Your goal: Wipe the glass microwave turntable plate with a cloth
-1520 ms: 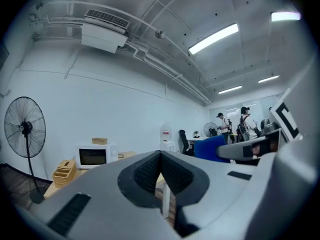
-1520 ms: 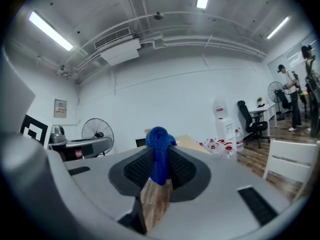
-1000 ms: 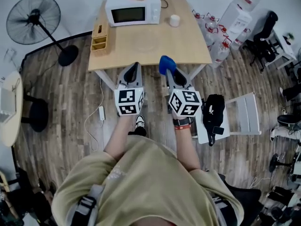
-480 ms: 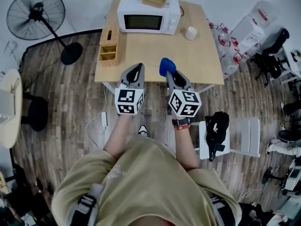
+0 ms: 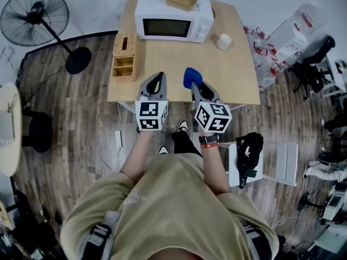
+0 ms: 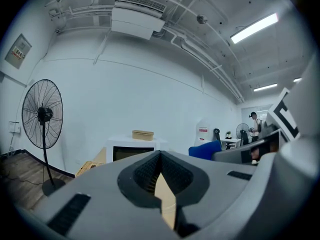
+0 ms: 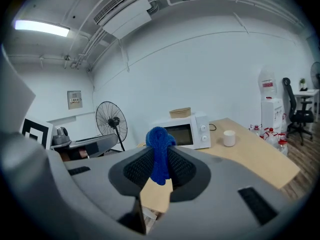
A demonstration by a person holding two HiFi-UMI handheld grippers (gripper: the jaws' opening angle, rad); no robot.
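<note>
A white microwave (image 5: 172, 23) with its door closed stands at the far edge of the wooden table (image 5: 179, 64); it also appears in the left gripper view (image 6: 131, 151) and the right gripper view (image 7: 182, 132). No glass turntable plate shows in any view. My right gripper (image 5: 194, 81) is shut on a bunched blue cloth (image 5: 191, 76), which sticks up between its jaws (image 7: 159, 154). My left gripper (image 5: 156, 82) is shut with nothing in it (image 6: 160, 165). Both hover over the table's near edge.
On the table are a wooden organizer box (image 5: 124, 57) at the left and a white cup (image 5: 223, 41) at the right; a tan container (image 5: 181, 0) sits on the microwave. A standing fan (image 5: 38, 20) is at the left, a chair with a black bag (image 5: 248, 150) at the right.
The person has stepped toward the table, so the microwave and table now lie closer under both grippers. Both grippers stay shut, and the right one still holds the cloth.
</note>
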